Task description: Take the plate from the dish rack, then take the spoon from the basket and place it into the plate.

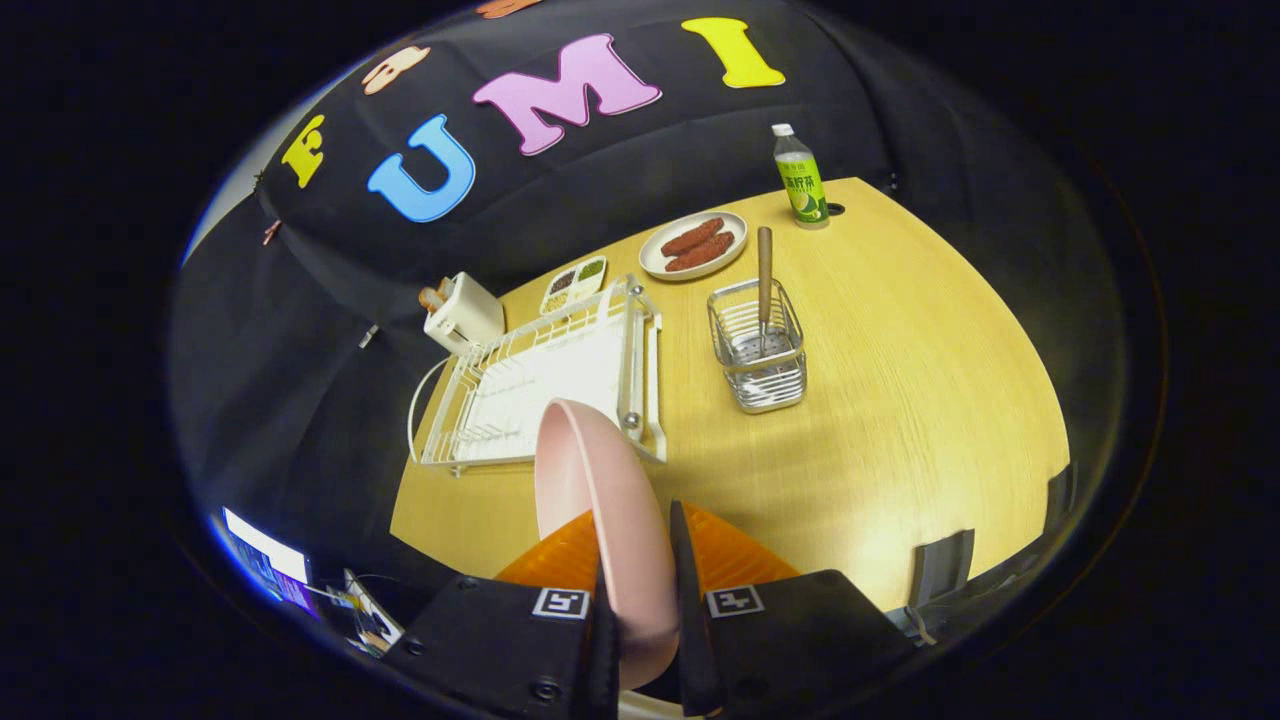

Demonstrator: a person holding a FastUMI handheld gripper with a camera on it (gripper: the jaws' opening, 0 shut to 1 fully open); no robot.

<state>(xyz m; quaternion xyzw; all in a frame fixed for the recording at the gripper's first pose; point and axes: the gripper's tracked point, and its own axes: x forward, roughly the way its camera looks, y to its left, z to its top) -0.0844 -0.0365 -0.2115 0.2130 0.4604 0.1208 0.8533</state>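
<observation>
we have the gripper (pixel 640 640) closed on the pink plate (pixel 600 510), both fingers pressing its rim as it stands on edge between them, raised over the table (pixel 900 400). just beyond sits the white rack (pixel 540 390), and to its right the wire basket (pixel 757 355) with the spoon (pixel 764 270) upright inside. further back are a toaster (pixel 462 313), a dish of sausages (pixel 693 245) and a bottle (pixel 800 178).

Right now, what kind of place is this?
Likely a staged kitchen tabletop in a recording booth: white dish rack, toaster, wire basket holding a spoon. The gripper is shut on a pink plate.
</observation>
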